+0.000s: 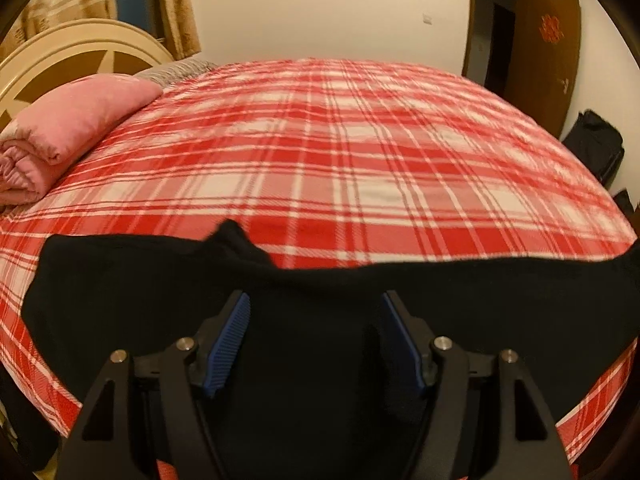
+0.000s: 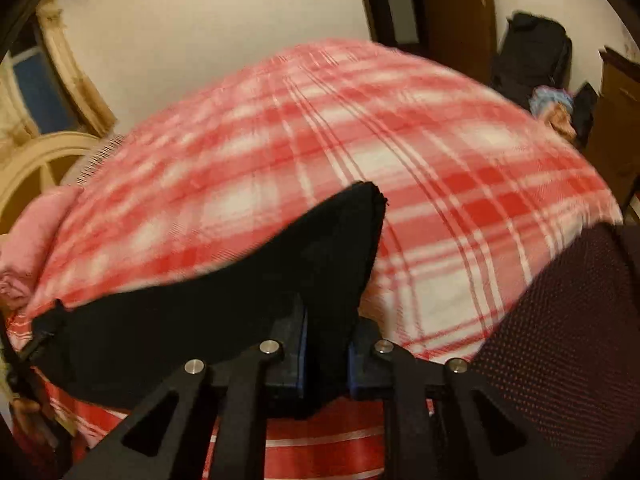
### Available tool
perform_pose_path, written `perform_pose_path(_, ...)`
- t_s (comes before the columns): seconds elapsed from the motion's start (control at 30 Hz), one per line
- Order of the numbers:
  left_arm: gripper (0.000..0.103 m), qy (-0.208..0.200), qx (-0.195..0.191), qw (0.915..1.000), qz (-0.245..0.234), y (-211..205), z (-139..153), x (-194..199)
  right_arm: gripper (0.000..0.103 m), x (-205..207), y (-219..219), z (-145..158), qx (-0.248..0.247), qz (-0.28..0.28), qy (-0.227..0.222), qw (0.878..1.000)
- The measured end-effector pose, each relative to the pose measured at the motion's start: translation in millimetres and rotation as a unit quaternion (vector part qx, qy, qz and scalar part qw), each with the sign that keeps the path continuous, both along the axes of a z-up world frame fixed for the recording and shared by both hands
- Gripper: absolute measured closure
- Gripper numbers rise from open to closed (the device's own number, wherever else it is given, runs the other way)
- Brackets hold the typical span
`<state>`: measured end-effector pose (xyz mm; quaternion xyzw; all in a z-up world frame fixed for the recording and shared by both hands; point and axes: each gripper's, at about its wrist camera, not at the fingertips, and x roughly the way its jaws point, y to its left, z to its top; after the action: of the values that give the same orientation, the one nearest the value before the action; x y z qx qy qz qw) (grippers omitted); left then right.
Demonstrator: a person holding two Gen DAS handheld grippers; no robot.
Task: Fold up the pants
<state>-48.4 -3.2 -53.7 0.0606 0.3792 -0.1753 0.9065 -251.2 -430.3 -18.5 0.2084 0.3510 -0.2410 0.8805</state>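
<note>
The right gripper (image 2: 326, 344) clamps the black cloth pants (image 1: 160, 300) at the near edge of the red plaid bed (image 1: 360, 140), the left gripper (image 1: 316, 320) spread above them.

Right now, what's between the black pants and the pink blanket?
Only bare red plaid bedspread. The left wrist view shows it lying between the black pants and the folded pink blanket.

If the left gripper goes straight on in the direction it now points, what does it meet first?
Most likely the black fabric pants, which lie directly below and ahead of the open left gripper on the red-and-white plaid bedcover. Nothing sits between its blue ribbed pads; the gap to the cloth is unclear.
</note>
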Motion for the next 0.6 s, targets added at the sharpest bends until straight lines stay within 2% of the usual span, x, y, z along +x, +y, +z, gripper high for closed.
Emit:
perform_pose_path(0.13,0.031,-0.005,-0.015,0.9997,0.019,16.7,4.5,6.3,0.088,27.9,58.7,36.3,0.006,0.093,-0.042,0.995)
perform_pose_path(0.23,0.031,-0.004,-0.023,0.9992,0.032,29.5,4.7,10.1,0.088,67.2,116.6,40.9,0.023,0.184,-0.058,0.981)
perform_pose_path(0.37,0.031,-0.004,-0.024,0.9988,0.043,47.7,4.0,11.7,0.088,125.3,193.8,21.6,0.036,0.294,-0.044,0.954)
perform_pose_path(0.5,0.031,-0.006,-0.023,0.9981,0.057,67.4,2.7,13.5,0.088,163.4,251.5,-7.3,0.031,0.354,-0.019,0.934)
perform_pose_path(0.6,0.031,-0.002,-0.022,0.9972,0.071,81.8,-1.8,17.1,0.088,178.5,287.1,-26.5,0.016,0.378,-0.002,0.926)
